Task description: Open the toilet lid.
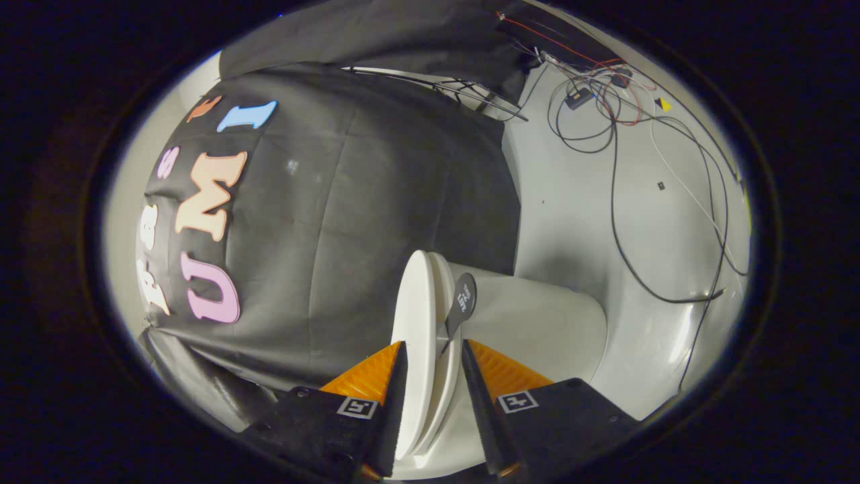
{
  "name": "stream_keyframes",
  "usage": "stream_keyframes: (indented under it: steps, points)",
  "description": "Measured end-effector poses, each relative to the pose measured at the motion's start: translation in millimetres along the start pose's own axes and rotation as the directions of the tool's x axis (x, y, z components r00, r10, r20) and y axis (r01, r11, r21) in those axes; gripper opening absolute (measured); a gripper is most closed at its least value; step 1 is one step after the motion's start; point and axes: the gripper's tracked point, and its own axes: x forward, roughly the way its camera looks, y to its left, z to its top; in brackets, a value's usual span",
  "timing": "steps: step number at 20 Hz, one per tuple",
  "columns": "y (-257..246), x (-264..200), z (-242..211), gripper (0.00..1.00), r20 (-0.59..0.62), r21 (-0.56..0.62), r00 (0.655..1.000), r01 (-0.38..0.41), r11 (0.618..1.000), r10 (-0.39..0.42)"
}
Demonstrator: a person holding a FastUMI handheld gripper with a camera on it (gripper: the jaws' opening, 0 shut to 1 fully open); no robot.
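Note:
The view is rolled on its side. The white toilet lid [413, 302] shows edge-on as a thin disc, lying against a second white layer, the seat [445, 376]. Beyond the seat is the white bowl [537, 329]. A small dark tab [464, 299] sticks out at the rim just past the fingertips. My gripper [432, 346] straddles the front rim. One finger [393, 403] lies on the lid's outer face. The other finger [478, 403] sits on the seat side at its tip. The jaws stand narrow and pinch lid and seat together.
The black booth cloth [349, 222] hangs close behind the toilet. On the pale floor [571, 202] beside the bowl run loose black, white and red cables [613, 202] and a small dark box [578, 98].

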Motion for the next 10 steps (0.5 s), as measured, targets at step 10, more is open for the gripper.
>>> stream_keyframes:
  steps: [10]
  points:
    - [-15,32,25,0.50,0.025,0.096,1.000,-0.006,0.995,0.004]
